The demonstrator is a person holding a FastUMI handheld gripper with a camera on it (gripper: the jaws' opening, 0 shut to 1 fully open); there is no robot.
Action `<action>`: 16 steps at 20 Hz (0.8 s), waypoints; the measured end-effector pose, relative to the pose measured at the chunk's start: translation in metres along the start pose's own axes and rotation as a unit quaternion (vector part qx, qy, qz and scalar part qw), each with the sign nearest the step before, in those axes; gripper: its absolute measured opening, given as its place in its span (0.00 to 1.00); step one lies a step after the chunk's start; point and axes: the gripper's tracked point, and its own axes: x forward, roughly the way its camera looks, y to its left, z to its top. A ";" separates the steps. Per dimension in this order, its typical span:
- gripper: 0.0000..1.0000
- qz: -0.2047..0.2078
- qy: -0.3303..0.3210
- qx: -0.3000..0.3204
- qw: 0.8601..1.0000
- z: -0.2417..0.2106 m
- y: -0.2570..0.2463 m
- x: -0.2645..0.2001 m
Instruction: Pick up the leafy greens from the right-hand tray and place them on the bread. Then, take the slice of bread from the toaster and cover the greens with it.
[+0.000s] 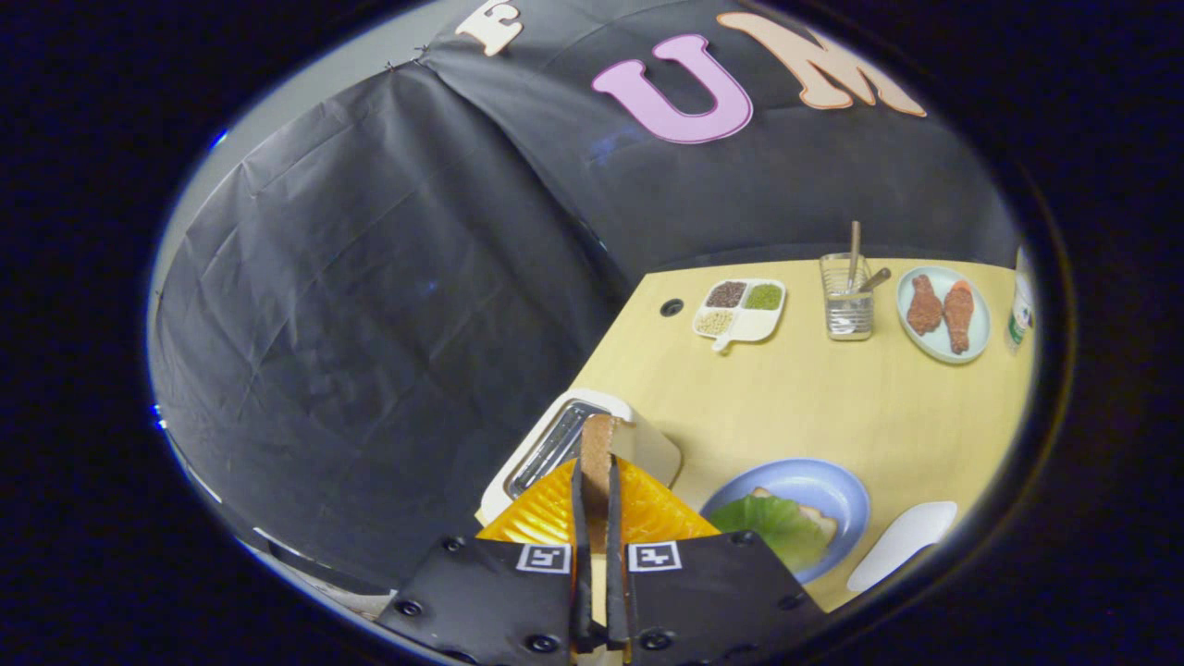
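My gripper (pixel 595 474) is shut on a slice of bread (pixel 597 444), held edge-on between both fingers above the white toaster (pixel 647 444). The slice's brown crust sticks out just past the fingertips, over the toaster's open slots (pixel 553 448). To the right of the fingers a blue plate (pixel 832 490) carries another bread slice (pixel 819 523) with the leafy greens (pixel 775 525) lying on top of it.
A white tray (pixel 902 544) lies right of the blue plate. Far across the wooden table (pixel 832 398) stand a divided white dish of grains (pixel 740 310), a glass with utensils (pixel 847 296), a plate with two chicken pieces (pixel 943 314) and a bottle (pixel 1020 310).
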 end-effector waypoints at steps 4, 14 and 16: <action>0.09 -0.005 -0.003 0.027 1.000 -0.008 -0.026 -0.007; 0.09 -0.029 0.025 0.068 0.997 -0.039 -0.095 -0.002; 0.09 -0.030 0.034 0.076 0.996 -0.051 -0.102 0.000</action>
